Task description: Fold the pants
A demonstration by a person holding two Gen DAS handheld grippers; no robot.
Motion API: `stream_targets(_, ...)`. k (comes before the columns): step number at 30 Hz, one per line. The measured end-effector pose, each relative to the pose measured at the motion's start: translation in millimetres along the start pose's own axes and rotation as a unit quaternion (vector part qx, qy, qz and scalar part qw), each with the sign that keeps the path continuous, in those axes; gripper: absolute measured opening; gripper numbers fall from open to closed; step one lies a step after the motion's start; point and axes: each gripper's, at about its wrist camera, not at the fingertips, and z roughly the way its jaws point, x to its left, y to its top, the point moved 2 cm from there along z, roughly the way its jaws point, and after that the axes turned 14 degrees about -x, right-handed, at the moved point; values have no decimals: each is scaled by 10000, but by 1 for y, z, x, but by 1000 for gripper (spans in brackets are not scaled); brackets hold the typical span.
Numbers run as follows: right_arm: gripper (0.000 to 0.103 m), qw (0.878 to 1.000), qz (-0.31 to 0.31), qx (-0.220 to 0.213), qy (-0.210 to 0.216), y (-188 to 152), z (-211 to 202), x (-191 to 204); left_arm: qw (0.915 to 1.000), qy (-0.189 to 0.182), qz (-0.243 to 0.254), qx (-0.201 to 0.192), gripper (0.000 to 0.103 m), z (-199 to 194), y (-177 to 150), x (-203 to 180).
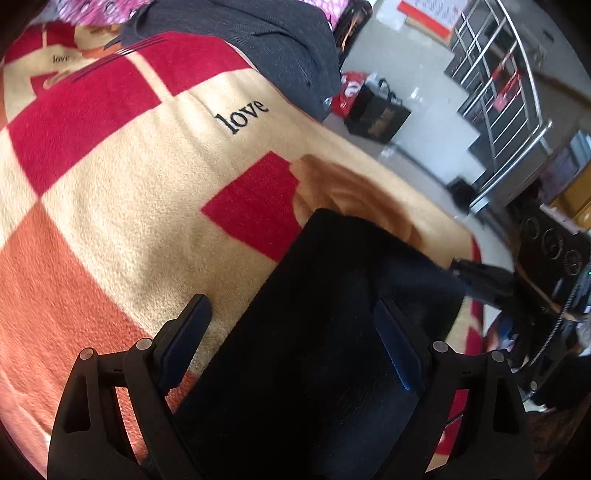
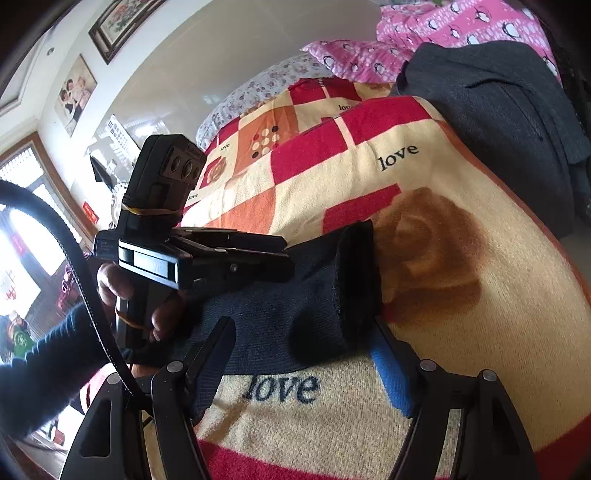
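Note:
The dark navy pants point(image 1: 332, 314) lie folded into a compact block on the red, cream and orange "love" blanket point(image 1: 122, 177). My left gripper point(image 1: 291, 314) is open, its fingers spread over the pants' near end. In the right wrist view the pants point(image 2: 295, 302) lie just ahead of my right gripper point(image 2: 306, 332), which is open with its fingers on either side of the folded edge. The left gripper point(image 2: 207, 254), held in a hand, rests over the pants from the left.
A dark grey garment point(image 1: 280, 40) lies at the far end of the bed, with pink penguin-print bedding point(image 2: 443, 33) behind it. Off the bed's right side are a black bag point(image 1: 376, 114), a metal railing point(image 1: 509, 92) and dark furniture point(image 1: 554, 251).

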Motion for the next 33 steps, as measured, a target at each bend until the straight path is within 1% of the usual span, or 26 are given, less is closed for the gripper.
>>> stream_targets(1,68,10000,-34,-6,-28,0,1,0,9998,129,174,-4,85,2,0,-5)
stream_targets(2,59,9999,-72,-21,-96,0,2,0,9991,230,346,-58,78,3,-1,-9)
stream_targets(3,50,9999,-74,-46,-134,0,2,-2,9984,288,460,-160,67,2,-2,-12)
stream_targets(4,37,9998,31,-115,-153,-1,2,-6,9986,207,431,-226,46,2,-3,-13)
stream_targets(5,33,9997,164,-161,-118,-1,1,-9,9992,48,301,-257,41,0,-2,-12)
stream_targets(6,30,9993,321,-201,-19,-1,0,-13,9991,117,261,-301,31,0,-1,-9)
stream_targets(8,23,9990,387,-194,54,0,-1,-17,9992,63,161,-348,28,1,-1,-5)
stream_targets(9,22,9990,386,-194,71,0,0,-17,9992,43,105,-370,26,2,-1,-3)
stream_targets(10,19,9991,361,-192,89,0,0,-15,9992,57,60,-403,21,1,0,-1)
stream_targets(11,15,9992,329,-189,96,1,1,-14,9991,58,34,-423,19,0,-1,-1)
stream_targets(14,10,9991,294,-284,141,2,1,-9,9987,166,125,-471,16,-2,-1,-4)
stream_targets(16,10,9987,329,-345,169,5,1,-8,9984,227,121,-513,14,-7,-2,-7)
stream_targets(19,9,9984,322,-418,206,9,0,-3,9976,220,40,-651,12,-11,-3,-9)
stream_targets(22,9,9984,137,-482,277,18,-3,12,9965,202,40,-816,10,-24,-2,-13)
stream_targets(26,9,9969,-187,-580,490,35,-5,40,9932,188,-43,-1146,10,-54,0,-13)
stream_targets(30,9,9922,-569,-637,906,50,-3,85,9872,209,-205,-1567,10,-102,-3,-9)
stream_targets(33,9,9869,-816,-600,1259,54,5,121,9814,360,-315,-1859,10,-140,-15,-3)
